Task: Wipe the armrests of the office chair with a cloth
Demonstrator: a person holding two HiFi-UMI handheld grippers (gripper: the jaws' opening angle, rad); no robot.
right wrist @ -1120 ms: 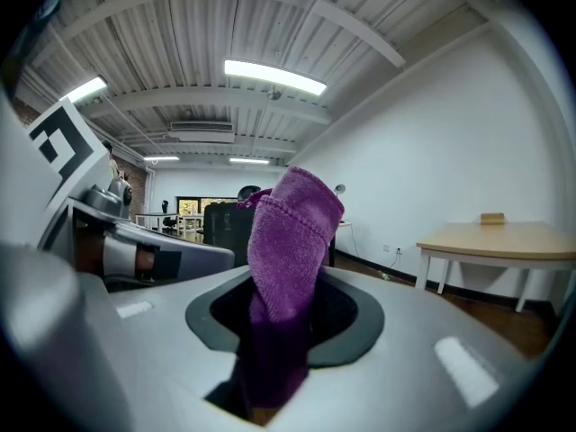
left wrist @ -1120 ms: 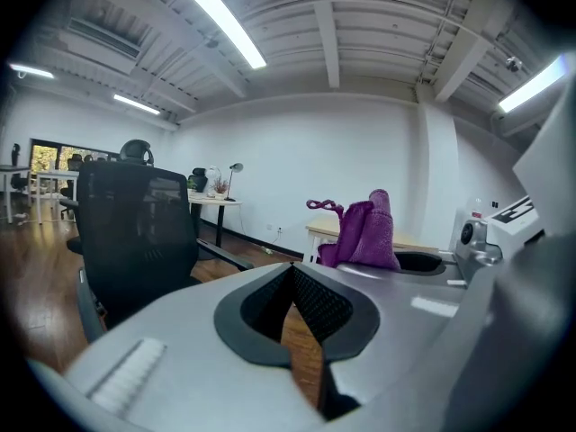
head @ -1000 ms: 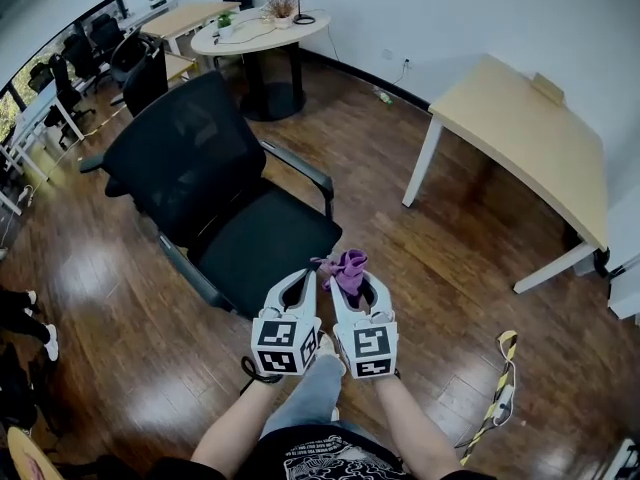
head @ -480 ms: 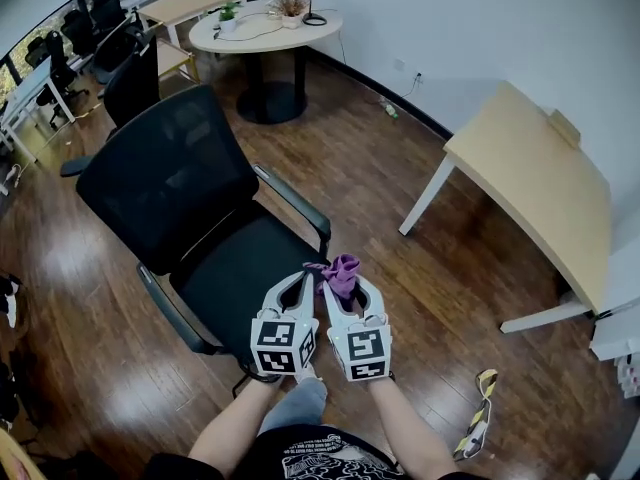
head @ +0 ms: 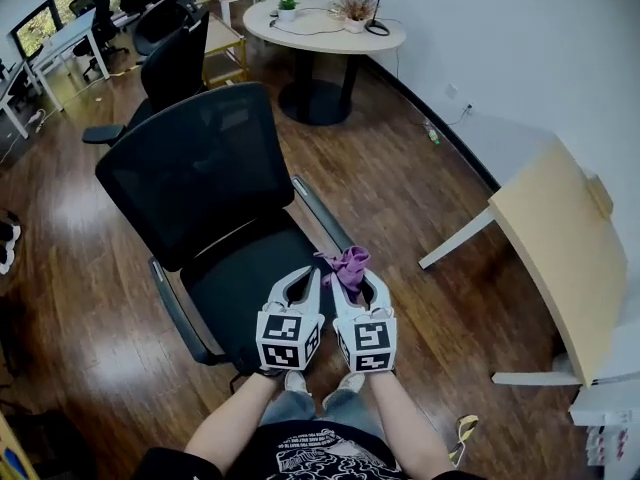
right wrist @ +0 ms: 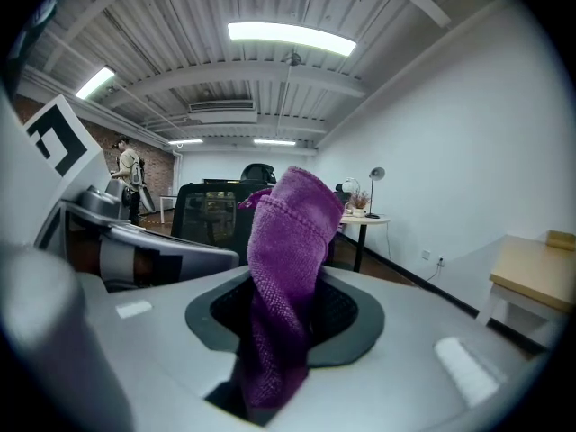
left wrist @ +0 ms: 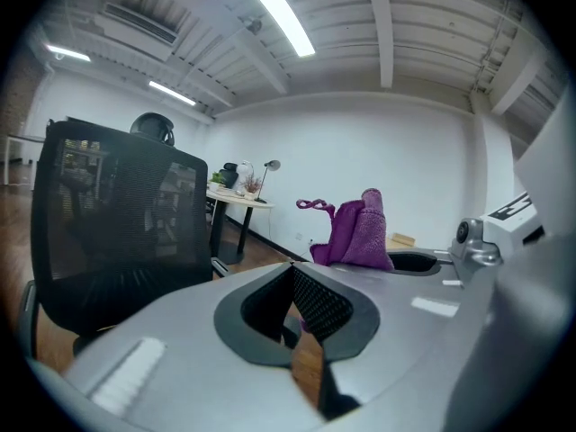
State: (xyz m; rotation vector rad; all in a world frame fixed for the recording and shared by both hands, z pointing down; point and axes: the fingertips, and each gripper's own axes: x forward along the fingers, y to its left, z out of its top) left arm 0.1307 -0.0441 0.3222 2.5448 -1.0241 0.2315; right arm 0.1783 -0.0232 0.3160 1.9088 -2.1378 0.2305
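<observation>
A black office chair with a mesh back [head: 190, 168] stands just ahead of me. One armrest [head: 322, 215] runs along its right side and the other [head: 176, 315] along its left. Both grippers hover side by side over the seat's front edge. My right gripper [head: 352, 280] is shut on a purple cloth [head: 349, 264], which sticks up between its jaws [right wrist: 288, 232]. My left gripper [head: 303, 284] is shut with nothing in it, the jaw tips meeting [left wrist: 292, 268]. The cloth [left wrist: 360, 237] and the chair back [left wrist: 117, 214] also show in the left gripper view.
A light wooden desk [head: 560, 258] stands to the right. A round table [head: 320, 23] with a lamp and plants is at the back, and a second black chair [head: 175, 58] behind the first. A person [right wrist: 130, 183] stands far off. My feet [head: 320, 383] are on wood flooring.
The head view has shifted, so the chair now lies more squarely ahead and the desk further right. Both grippers keep the same pose, side by side, with the cloth still held.
</observation>
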